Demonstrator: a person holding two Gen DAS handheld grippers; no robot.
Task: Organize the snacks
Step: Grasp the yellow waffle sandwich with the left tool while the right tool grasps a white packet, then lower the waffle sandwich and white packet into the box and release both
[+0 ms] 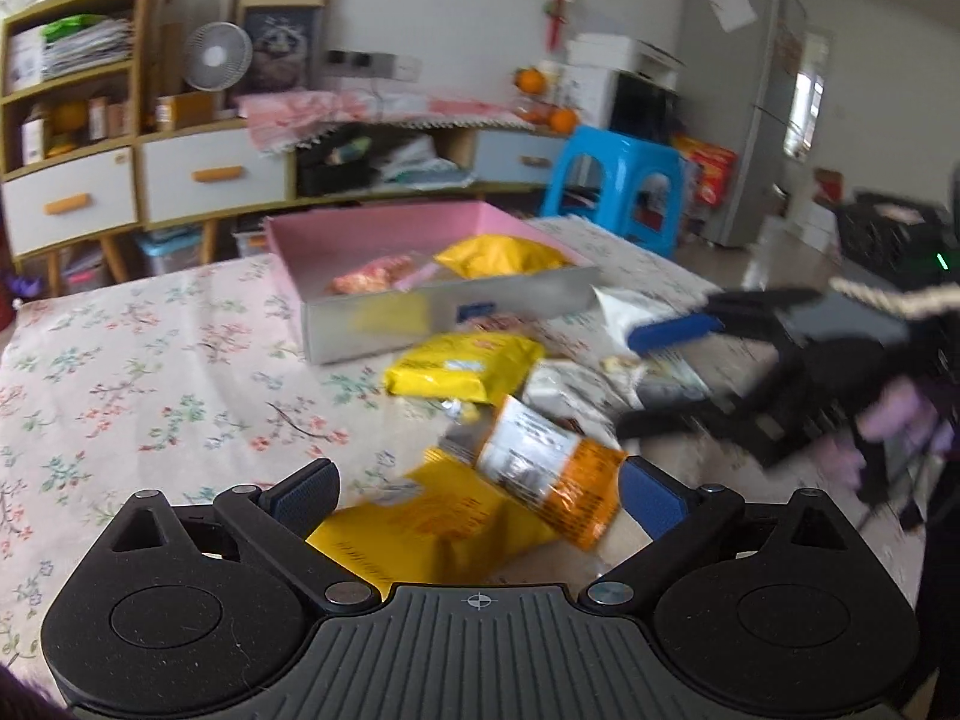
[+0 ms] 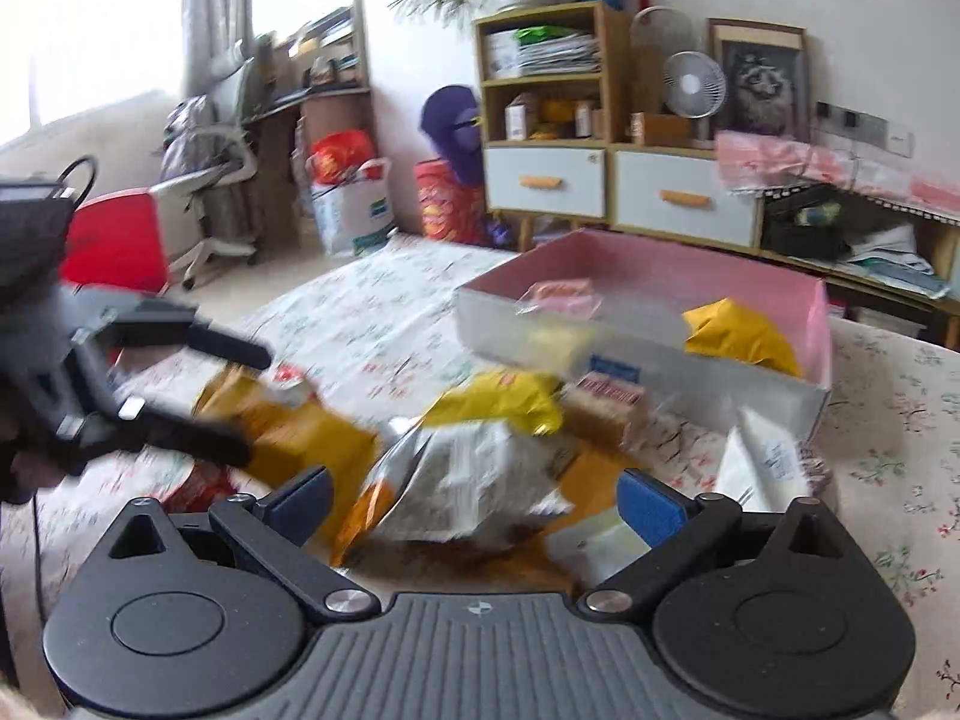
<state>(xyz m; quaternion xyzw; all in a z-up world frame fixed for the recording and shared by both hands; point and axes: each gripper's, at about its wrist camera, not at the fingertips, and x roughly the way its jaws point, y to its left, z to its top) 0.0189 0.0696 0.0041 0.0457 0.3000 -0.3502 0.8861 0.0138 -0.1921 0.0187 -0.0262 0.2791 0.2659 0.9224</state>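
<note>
Floral cloth (image 1: 150, 360); both tools, left (image 1: 477, 495) and right (image 2: 474, 501), spread over crinkly packets (image 1: 462, 366)

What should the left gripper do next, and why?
Probably ease forward and down, then close on the orange packet. The left gripper is open with nothing pressed between its pads, and that packet lies loose on the table just ahead of it, on top of a yellow bag. The box beyond has room.

No legible text anywhere, print on the snack packets (image 1: 462, 369) blurred, blue label on the box (image 2: 612, 369) front unreadable
</note>
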